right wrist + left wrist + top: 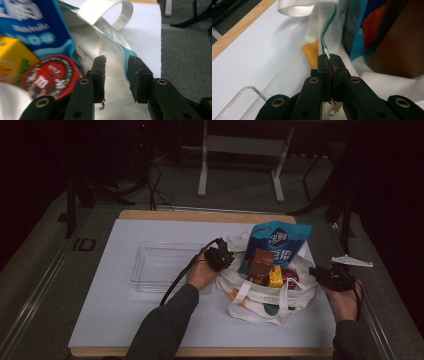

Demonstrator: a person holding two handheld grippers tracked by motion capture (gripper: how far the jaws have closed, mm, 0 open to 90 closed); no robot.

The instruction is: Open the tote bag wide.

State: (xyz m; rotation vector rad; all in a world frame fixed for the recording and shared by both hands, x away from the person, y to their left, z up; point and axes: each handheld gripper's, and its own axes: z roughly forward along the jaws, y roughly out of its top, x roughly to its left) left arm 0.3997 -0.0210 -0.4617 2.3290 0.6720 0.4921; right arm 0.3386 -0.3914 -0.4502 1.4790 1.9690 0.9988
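Keep left gripper point(329, 58) pinched on bag point(260, 295) rim, mid-table. Right gripper point(117, 65), jaws parted, astride far rim, seemingly not touching: slide deeper, then clamp. Pull apart gently, sparing snacks point(265, 267).

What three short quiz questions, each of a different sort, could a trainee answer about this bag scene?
1. True or false: the left hand-held gripper is shut on the white bag's teal-trimmed edge.
2. What lies left of the white bag in the high view?
A. a clear tray
B. a metal bowl
C. a wooden crate
3. Fill in: the jaws of the right hand-held gripper are ___, with cloth between them.

Key
1. True
2. A, the clear tray
3. open; the pads do not press the cloth
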